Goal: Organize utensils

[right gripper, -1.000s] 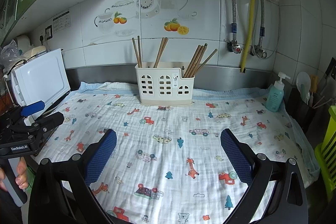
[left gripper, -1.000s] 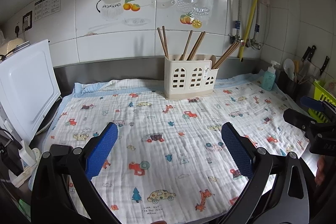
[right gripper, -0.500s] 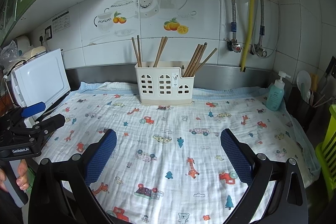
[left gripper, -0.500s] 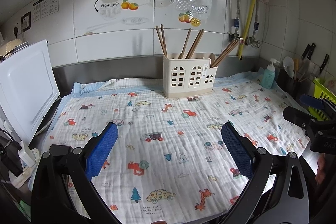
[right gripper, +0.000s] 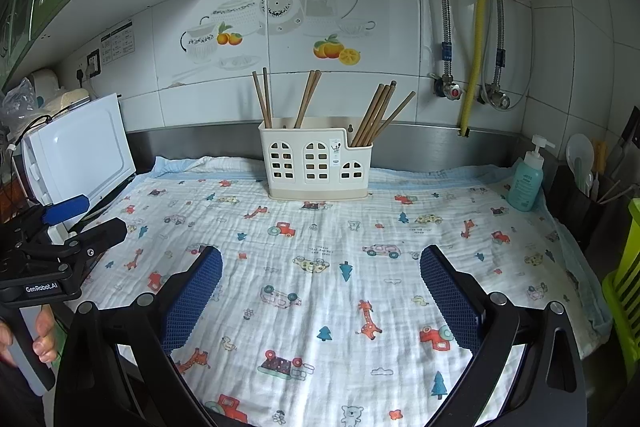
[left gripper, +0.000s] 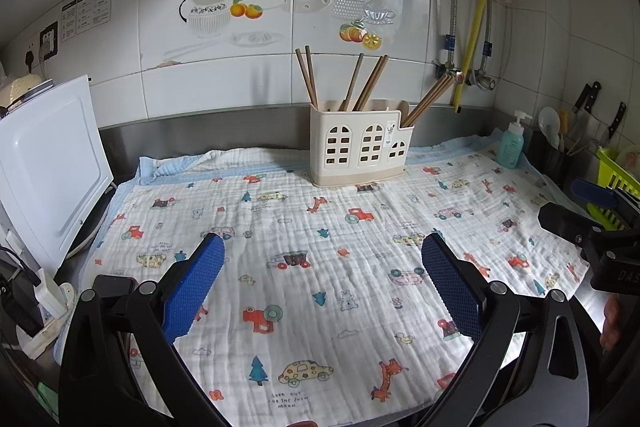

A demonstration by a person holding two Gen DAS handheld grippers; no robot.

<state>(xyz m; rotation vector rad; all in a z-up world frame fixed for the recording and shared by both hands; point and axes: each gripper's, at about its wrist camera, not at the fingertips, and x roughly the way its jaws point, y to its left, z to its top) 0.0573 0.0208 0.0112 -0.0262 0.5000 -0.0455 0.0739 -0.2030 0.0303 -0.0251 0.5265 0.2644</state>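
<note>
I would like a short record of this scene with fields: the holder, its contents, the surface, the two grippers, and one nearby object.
holder: cream plastic utensil holder with arched window cutouts, upright at the back of the cloth
contents: brown wooden chopsticks, leaning, in three groups
surface: white printed cloth with cars and giraffes
left gripper: open, holds nothing
right gripper: open, holds nothing
nearby: teal pump soap bottle at the right of the cloth

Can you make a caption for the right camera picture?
Open right gripper over a cartoon cloth, facing a chopstick holder.
</note>
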